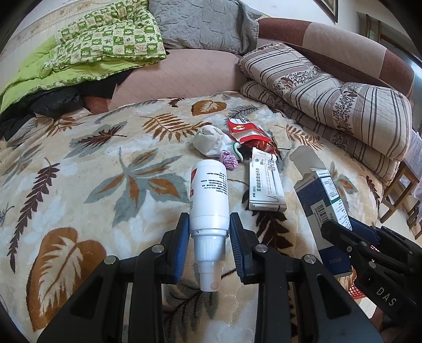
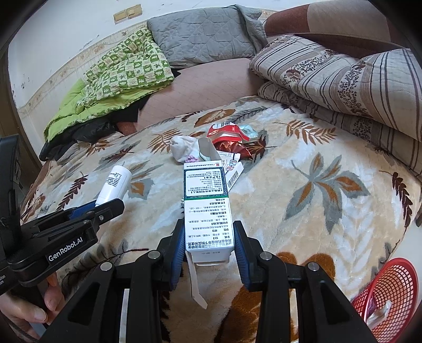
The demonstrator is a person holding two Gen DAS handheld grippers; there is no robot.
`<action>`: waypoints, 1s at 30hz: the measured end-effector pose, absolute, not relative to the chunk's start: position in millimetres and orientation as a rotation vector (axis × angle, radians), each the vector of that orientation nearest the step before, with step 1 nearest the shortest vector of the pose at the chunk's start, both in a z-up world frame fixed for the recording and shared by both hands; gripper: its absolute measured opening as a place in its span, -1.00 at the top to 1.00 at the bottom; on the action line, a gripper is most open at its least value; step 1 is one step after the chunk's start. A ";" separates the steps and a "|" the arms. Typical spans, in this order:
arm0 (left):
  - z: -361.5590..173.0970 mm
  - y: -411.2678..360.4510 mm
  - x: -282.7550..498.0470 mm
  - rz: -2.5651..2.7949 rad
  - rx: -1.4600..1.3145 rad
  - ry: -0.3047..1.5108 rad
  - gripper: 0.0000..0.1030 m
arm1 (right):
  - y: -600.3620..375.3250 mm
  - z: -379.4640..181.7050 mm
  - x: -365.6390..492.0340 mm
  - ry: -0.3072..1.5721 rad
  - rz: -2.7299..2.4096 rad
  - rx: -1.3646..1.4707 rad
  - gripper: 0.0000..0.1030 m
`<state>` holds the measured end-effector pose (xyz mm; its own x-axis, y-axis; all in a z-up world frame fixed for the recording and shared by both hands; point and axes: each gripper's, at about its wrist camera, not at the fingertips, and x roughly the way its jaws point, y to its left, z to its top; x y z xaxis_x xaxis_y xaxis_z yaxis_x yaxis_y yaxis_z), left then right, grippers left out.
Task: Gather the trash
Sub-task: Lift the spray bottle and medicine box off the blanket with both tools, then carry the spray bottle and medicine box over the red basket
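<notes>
Daylit bedroom. Bed under leaf-print blanket [image 1: 105, 163]. Behind it, pinkish sheet [image 1: 182, 76]; green quilt [image 1: 105, 44] heaped left, grey quilt [image 1: 200, 23] middle, striped quilts [image 1: 329, 100] stacked right against brown headboard [image 1: 343, 44]. White scuffed wall [image 2: 66, 34] behind. Wooden stool [image 1: 398, 190] at far right.

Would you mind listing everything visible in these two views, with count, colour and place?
spray bottle: 1, white, held in the left tool
medicine carton: 1, white and dark green, held in the right tool
flat pill box: 1, white, on the leaf blanket
snack wrapper: 1, red, beyond the pill box
sock: 1, white, balled, left of the wrapper
crumpled paper: 1, purple, beside the sock
basket: 1, red mesh, lower right
leaf blanket: 1, cream with brown leaves, covering the bed
green quilt: 1, far left
grey pillow: 1, back
striped quilt: 1, folded, right
left tool: 1, black with blue pads
right tool: 1, black with blue pads
</notes>
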<state>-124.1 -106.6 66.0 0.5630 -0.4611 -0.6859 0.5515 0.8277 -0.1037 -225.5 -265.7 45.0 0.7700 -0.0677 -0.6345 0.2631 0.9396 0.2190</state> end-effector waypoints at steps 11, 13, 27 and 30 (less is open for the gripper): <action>66.0 -107.5 -125.0 -0.597 0.131 0.767 0.44 | -265.8 44.9 -225.4 0.670 -0.183 0.305 0.27; 66.1 -107.3 -124.8 -0.600 0.131 0.769 0.44 | -266.2 45.0 -225.5 0.670 -0.182 0.307 0.27; 65.0 -117.2 -133.8 -0.702 0.138 0.770 0.44 | -276.3 48.7 -231.5 0.649 -0.207 0.351 0.27; 64.9 -125.9 -141.2 -0.762 0.134 0.788 0.44 | -293.3 53.4 -243.9 0.623 -0.216 0.435 0.27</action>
<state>-141.2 -125.9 64.9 0.4577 -0.5686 -0.6835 0.6638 0.7300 -0.1628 -243.9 -293.3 53.4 0.7937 -0.0657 -0.6047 0.3230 0.8879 0.3276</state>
